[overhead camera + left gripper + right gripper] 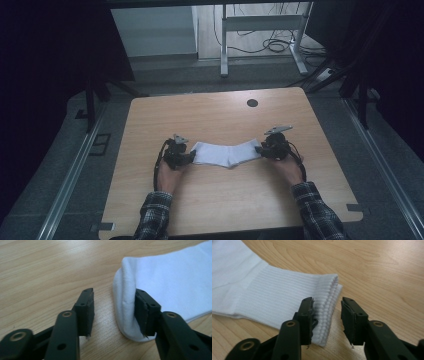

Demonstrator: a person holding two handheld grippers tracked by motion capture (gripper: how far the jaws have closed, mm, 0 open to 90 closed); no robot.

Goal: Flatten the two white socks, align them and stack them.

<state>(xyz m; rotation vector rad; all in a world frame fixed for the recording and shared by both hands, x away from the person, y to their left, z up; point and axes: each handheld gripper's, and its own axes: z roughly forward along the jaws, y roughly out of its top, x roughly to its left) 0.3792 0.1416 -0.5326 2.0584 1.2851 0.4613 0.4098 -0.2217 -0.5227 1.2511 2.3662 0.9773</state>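
I have one white sock (226, 153) lying flat near the middle of the wooden table (210, 200), stretched crosswise between my two grippers and dipping slightly toward me at its middle. From the high view it is just a pale strip; the gripper views tell me which end is which. The left gripper view shows the smooth rounded toe (125, 312), and the right gripper view shows the ribbed cuff (325, 315) with its doubled edge.

My left gripper (189, 156) sits at the toe with its jaws spread — one pad rests against the toe's side, the other stands clear over bare wood, so nothing is pinched. My right gripper (260, 148) is at the cuff, jaws also parted: one pad touches the ribbing, the other stands off beside the edge with a gap. Both are open around the sock's ends rather than clamped.

Further out, the high view gives me what the close views do not — two forearms in checked sleeves (155, 215) coming in from below, and one dark round hole (252, 103) near the table's far edge.
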